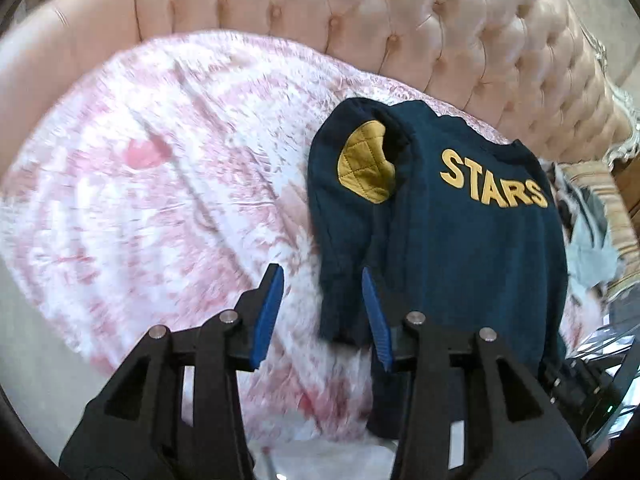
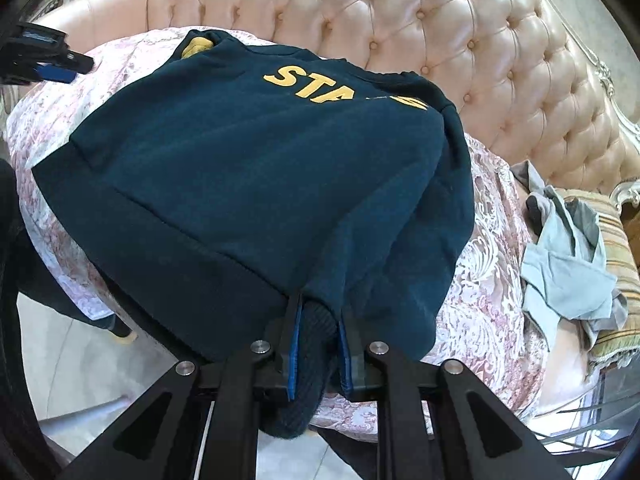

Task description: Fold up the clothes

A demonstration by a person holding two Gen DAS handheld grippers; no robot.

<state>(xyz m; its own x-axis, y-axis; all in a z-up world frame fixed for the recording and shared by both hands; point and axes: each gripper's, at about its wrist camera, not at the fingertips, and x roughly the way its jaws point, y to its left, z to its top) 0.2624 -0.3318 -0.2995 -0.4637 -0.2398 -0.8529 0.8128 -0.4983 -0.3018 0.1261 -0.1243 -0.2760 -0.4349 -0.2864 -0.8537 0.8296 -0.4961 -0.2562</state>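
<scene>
A dark teal sweatshirt (image 1: 460, 248) with yellow "STARS" lettering lies on a pink and white patterned cover (image 1: 160, 184) over a sofa seat. Its left sleeve, with a yellow quilted elbow patch (image 1: 366, 162), is folded in over the body. My left gripper (image 1: 322, 284) is open and empty, hovering at the sweatshirt's left edge above the sleeve cuff. In the right wrist view the sweatshirt (image 2: 248, 152) fills the middle. My right gripper (image 2: 318, 312) is shut on the ribbed cuff (image 2: 308, 360) of the right sleeve, at the garment's near right corner. The left gripper (image 2: 56, 68) shows at the far left.
A tufted pink sofa back (image 2: 460, 40) curves behind the cover. A heap of light blue and grey clothes (image 2: 568, 264) lies on a striped cushion (image 2: 624, 264) to the right. Pale floor (image 2: 80, 360) shows below the seat edge.
</scene>
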